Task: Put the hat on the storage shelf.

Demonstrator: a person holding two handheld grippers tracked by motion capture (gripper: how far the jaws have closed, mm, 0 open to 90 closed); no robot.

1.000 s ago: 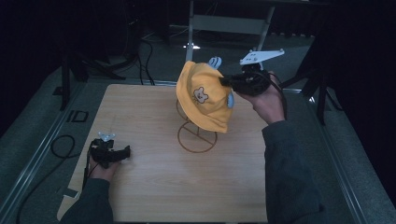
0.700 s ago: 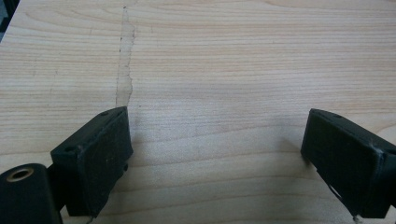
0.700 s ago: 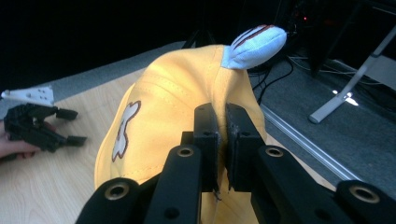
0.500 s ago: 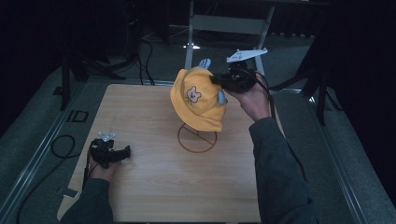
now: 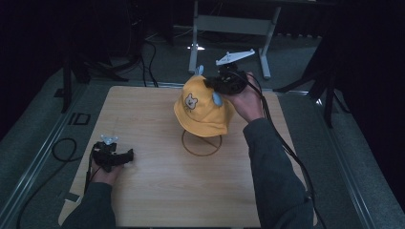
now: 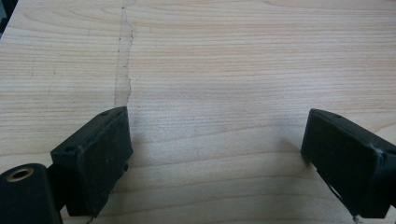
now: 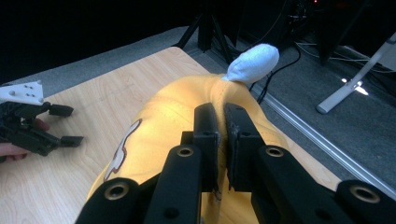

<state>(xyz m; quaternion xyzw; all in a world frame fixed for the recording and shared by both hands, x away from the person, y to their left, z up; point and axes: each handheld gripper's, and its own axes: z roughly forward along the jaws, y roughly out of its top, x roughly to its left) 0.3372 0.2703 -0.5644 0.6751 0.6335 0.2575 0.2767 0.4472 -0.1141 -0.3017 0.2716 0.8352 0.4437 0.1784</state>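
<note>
One second has brought the yellow hat (image 5: 203, 107) down toward frame centre, over the ring base (image 5: 201, 142) of its stand, likely being seated. The right gripper (image 7: 219, 122) pinches crown fabric in its own view, jaws clenched. The left gripper (image 6: 217, 154) rests idle, jaws spread over bare table (image 6: 224, 60).

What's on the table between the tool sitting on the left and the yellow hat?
Nothing: in the high view, only bare wooden table lies between the left tool and the yellow hat.
</note>
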